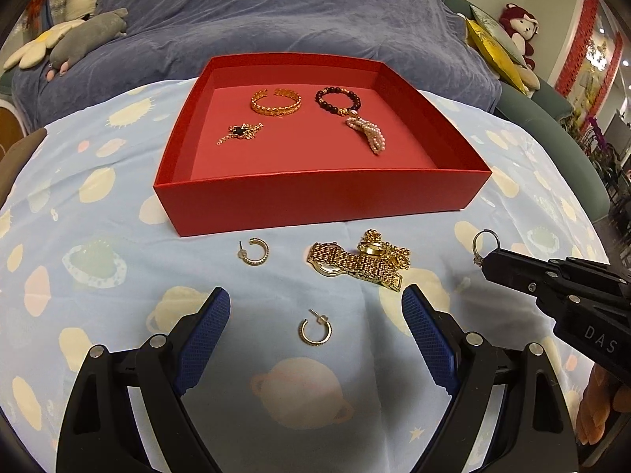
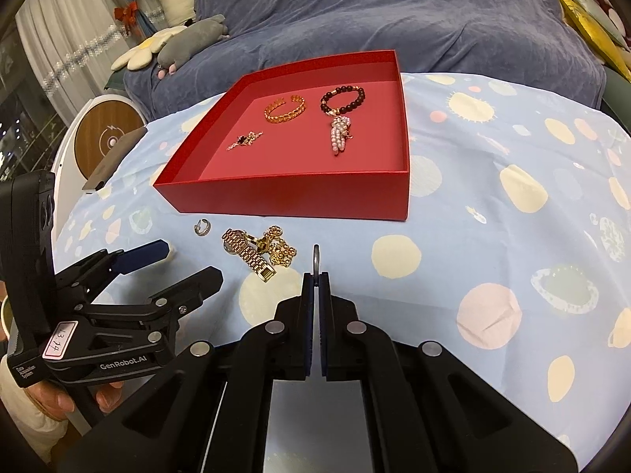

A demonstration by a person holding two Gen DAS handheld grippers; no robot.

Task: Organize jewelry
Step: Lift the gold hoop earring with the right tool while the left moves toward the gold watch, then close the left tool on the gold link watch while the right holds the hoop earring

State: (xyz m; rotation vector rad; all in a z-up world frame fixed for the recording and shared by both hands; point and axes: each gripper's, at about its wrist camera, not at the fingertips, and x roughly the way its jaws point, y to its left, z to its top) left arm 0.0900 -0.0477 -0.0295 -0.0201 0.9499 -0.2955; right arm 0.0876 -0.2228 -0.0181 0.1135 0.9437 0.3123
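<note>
My left gripper (image 1: pixel 316 295) is open and low over the cloth, with a gold hoop earring (image 1: pixel 315 331) lying between its blue pads, untouched. A second hoop earring (image 1: pixel 254 251) and a gold watch tangled with a chain (image 1: pixel 359 262) lie in front of the red box (image 1: pixel 315 205). My right gripper (image 2: pixel 315 276) is shut on a thin ring (image 2: pixel 316 254), held upright above the cloth; it also shows as the right gripper (image 1: pixel 487 264) with the ring (image 1: pixel 485 242). Inside the box lie a gold bangle (image 1: pixel 276 101), a dark bead bracelet (image 1: pixel 337 99), a pearl piece (image 1: pixel 370 136) and a black clover chain (image 1: pixel 239 133).
The table wears a pale blue planet-print cloth (image 2: pixel 493 236). Behind it is a sofa under a blue blanket (image 1: pixel 295 12) with plush toys (image 1: pixel 86 35). A round wooden-faced device (image 2: pixel 108 138) and a dark flat object (image 2: pixel 114 157) sit at the table's left edge.
</note>
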